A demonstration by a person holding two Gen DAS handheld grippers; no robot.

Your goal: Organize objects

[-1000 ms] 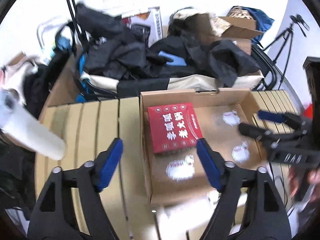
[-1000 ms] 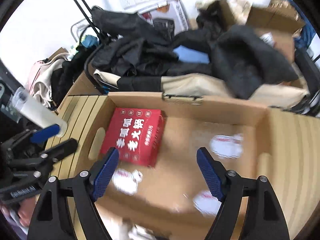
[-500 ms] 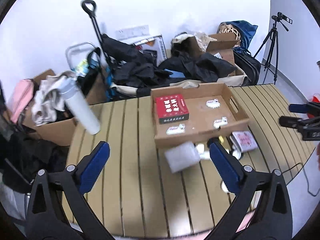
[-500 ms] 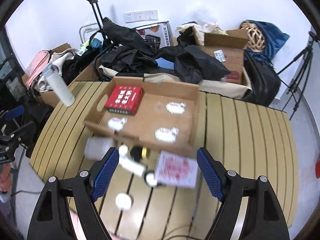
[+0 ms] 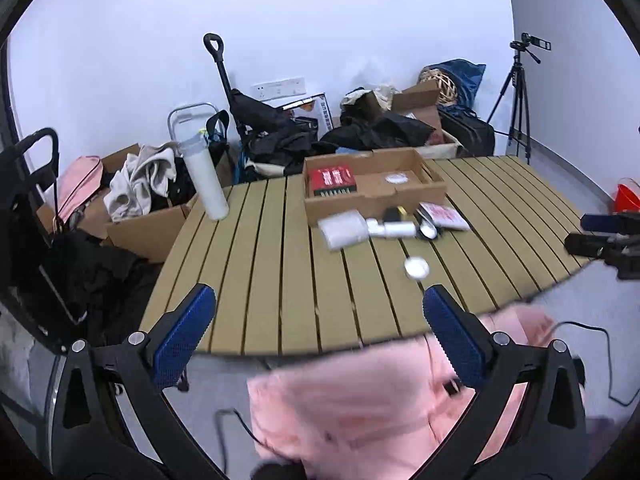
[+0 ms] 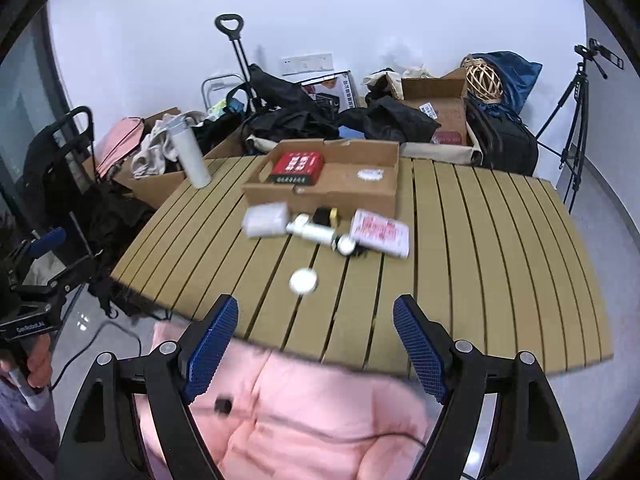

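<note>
Left gripper wide open, empty; right gripper same. Red box inside cardboard tray on surface.

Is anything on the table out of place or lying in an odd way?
Yes. Several items lie loose outside the cardboard tray: a white packet, a white tube, a pink-printed packet, and a round white lid alone nearer the table edge.

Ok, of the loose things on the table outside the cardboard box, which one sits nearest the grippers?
The small round white lid, lying alone on the slats, closer than the cluster beside the cardboard box.
</note>
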